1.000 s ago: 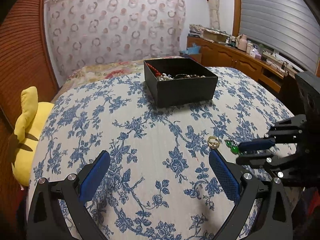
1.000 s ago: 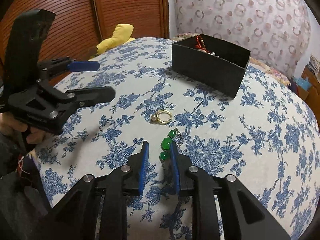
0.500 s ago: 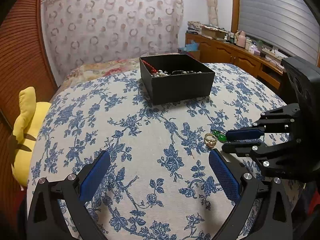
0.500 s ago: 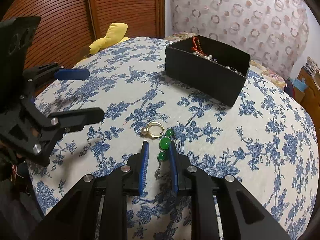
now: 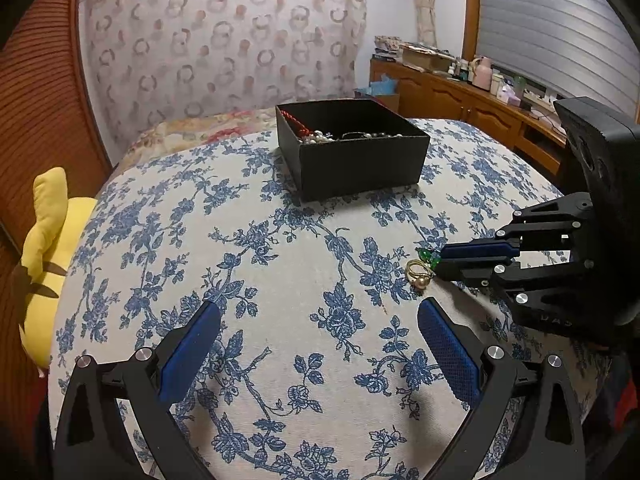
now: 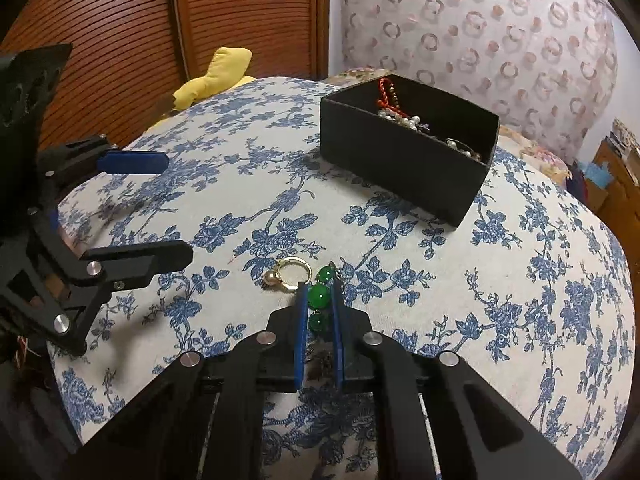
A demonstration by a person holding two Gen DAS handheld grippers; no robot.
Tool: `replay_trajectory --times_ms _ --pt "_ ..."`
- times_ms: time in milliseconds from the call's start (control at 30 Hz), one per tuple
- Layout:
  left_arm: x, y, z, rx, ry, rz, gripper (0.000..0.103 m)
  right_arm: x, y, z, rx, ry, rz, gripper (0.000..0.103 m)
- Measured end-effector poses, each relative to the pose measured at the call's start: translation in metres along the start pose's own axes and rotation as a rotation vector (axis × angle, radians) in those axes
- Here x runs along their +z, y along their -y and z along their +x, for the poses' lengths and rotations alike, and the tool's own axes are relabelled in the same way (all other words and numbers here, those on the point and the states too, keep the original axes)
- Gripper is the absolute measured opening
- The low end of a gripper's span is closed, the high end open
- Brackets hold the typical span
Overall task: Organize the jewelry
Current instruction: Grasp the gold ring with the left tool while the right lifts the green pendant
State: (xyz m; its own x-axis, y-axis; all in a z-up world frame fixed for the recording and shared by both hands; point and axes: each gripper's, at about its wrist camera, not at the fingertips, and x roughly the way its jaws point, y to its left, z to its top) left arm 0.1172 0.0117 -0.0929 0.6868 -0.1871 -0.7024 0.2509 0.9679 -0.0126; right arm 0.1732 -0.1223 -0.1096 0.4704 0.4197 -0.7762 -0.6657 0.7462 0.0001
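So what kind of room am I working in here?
Most likely a bedroom: the work surface looks like a bed under a blue floral cover, with a patterned headboard behind it, a yellow plush toy beside it and a cluttered wooden sideboard.

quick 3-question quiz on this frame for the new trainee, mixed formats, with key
1. True or false: the gold ring with a pearl already lies inside the black square cardboard box.
2. What sits between the blue pads of the right gripper?
A. red bead string
B. green bead jewelry piece
C. yellow plush toy
3. Fill in: the left gripper hovers above the blue floral bedspread with its jaws ____.

Key:
1. False; it lies on the bedspread beside the green beads.
2. B; the jaws are closing on it.
3. open, nothing between them.
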Motion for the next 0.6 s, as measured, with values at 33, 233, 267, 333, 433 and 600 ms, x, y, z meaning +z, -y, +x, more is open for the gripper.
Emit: replay_trajectory --times_ms 33,233,267,333,433,600 --pt "0.000 0.001 0.000 0.000 0.000 0.002 0.095 -0.001 0.001 -0.001 -0.007 0.002 0.003 0.012" --pt "0.003 0.014 0.000 -0.015 0.010 0.027 0.095 -0.012 0.015 -0.025 -0.028 0.059 0.037 0.012" --pt "0.004 0.017 0.000 -0.022 0.009 0.031 0.095 -0.013 0.018 -0.032 -0.033 0.075 0.045 0.012" --pt "0.007 0.023 0.000 -0.036 0.012 0.043 0.095 -0.014 0.021 -0.041 -0.037 0.094 0.054 0.012" --pt "0.012 0.033 0.002 -0.064 0.013 0.067 0.094 -0.016 0.028 -0.053 -0.047 0.120 0.068 0.012" --pt "0.015 0.048 0.012 -0.089 -0.015 0.111 0.070 -0.018 0.033 -0.064 -0.055 0.141 0.081 0.012"
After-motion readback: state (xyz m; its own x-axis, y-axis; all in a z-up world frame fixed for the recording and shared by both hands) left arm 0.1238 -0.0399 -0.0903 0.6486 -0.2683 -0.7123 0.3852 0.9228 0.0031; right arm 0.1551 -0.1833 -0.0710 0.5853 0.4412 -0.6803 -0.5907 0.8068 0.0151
